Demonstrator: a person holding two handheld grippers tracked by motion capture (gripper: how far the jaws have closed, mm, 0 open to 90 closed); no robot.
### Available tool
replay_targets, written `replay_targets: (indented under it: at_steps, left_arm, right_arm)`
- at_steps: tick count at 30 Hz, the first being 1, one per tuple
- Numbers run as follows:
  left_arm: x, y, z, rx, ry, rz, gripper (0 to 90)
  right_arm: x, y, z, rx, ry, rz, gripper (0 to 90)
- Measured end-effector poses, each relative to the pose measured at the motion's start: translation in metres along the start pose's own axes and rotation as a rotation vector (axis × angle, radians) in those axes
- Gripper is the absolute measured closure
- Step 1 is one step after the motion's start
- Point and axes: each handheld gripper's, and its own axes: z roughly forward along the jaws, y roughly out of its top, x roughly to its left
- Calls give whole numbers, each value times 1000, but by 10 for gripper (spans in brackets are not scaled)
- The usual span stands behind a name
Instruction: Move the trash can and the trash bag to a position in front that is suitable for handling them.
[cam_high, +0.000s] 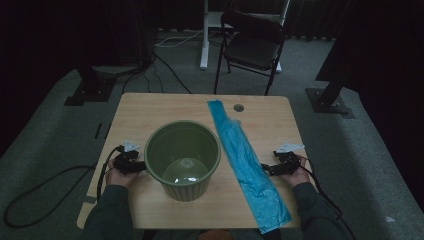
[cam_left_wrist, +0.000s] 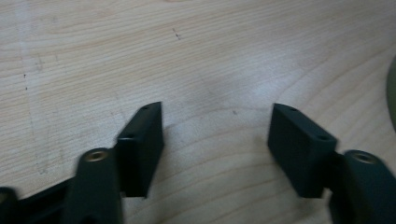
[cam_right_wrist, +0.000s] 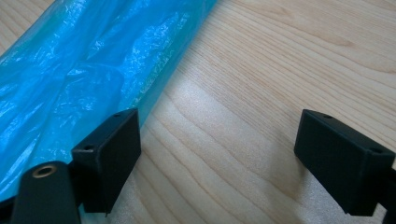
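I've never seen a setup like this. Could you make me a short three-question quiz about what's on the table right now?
1. True or false: the blue plastic bag lies inside the green bin.
2. Which claw is nearer the bag? A) the left claw B) the right claw
3. Fill in: in the left gripper view, the left claw's jaws stand ____ over the bare wooden table.

Key
1. False: the bag lies flat on the table, to the right of the bin.
2. B: its jaws are beside the bag's edge.
3. Open, with nothing between them.
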Motion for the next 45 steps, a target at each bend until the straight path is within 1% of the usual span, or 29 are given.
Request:
replay_targets:
  at_steps: [3,6,8,9,11,12,13,15,17,18,21,23,24,26,27,28,29,30,31,36,37,41,45]
  left_arm:
    - [-1,1,-1,10,-13,8,479]
    - [-3,2,-2,15,-48,1,515]
    - [-5,3,-3,16,-72,4,518]
    - [-6,3,-3,17,-83,8,518]
    - [-8,3,-4,18,-94,20,519]
    - [-10,4,-6,6,-105,23,519]
    - [-10,4,-8,-1,-110,24,519]
    - [-11,4,-12,-25,-122,22,518]
    - [-12,5,-18,-47,-141,19,518]
    - [-13,4,-22,-59,-157,15,516]
    - [-17,3,-32,-69,-182,32,517]
    - [-21,3,-38,-82,-202,44,517]
    - [-24,3,-41,-86,-212,51,517]
    - [-30,2,-45,-84,-223,83,515]
    - [-32,2,-45,-83,-227,92,513]
    - [-36,1,-47,-80,-240,109,510]
    - [-36,1,-47,-80,-240,109,509]
    - [-41,1,-49,-79,-239,123,509]
    - [-41,1,-50,-79,-245,125,514]
    - [-43,-1,-54,-84,-256,120,507]
    - [-43,-2,-57,-91,-259,117,507]
    - [-45,-5,-62,-94,-268,128,506]
    - [-46,-3,-61,-93,-272,128,507]
  right_arm:
    - [-1,1,-1,6,5,-6,206]
    - [0,3,-3,17,13,-15,259]
    - [0,4,-4,25,13,-18,306]
    - [0,5,-4,31,14,-17,316]
    - [1,6,-4,36,13,-17,354]
    - [1,7,-5,38,14,-14,369]
    - [1,7,-5,37,26,-1,387]
    - [1,9,-6,37,29,1,407]
    - [3,12,-8,28,31,2,419]
    - [4,13,-10,20,32,4,421]
    - [9,18,-14,2,35,-3,434]
    - [12,21,-16,6,37,-2,442]
    - [14,22,-16,1,40,2,443]
    - [16,24,-19,-7,46,11,450]
    - [16,25,-19,-11,46,12,452]
    - [16,26,-20,-14,49,13,456]
    - [16,26,-20,-14,49,13,456]
    - [16,27,-20,-17,53,20,457]
    - [17,28,-20,-18,57,27,457]
    - [19,31,-19,-12,60,27,457]
    - [19,32,-19,-12,60,26,456]
    - [20,33,-19,-16,61,27,456]
    - [21,33,-18,-6,60,32,456]
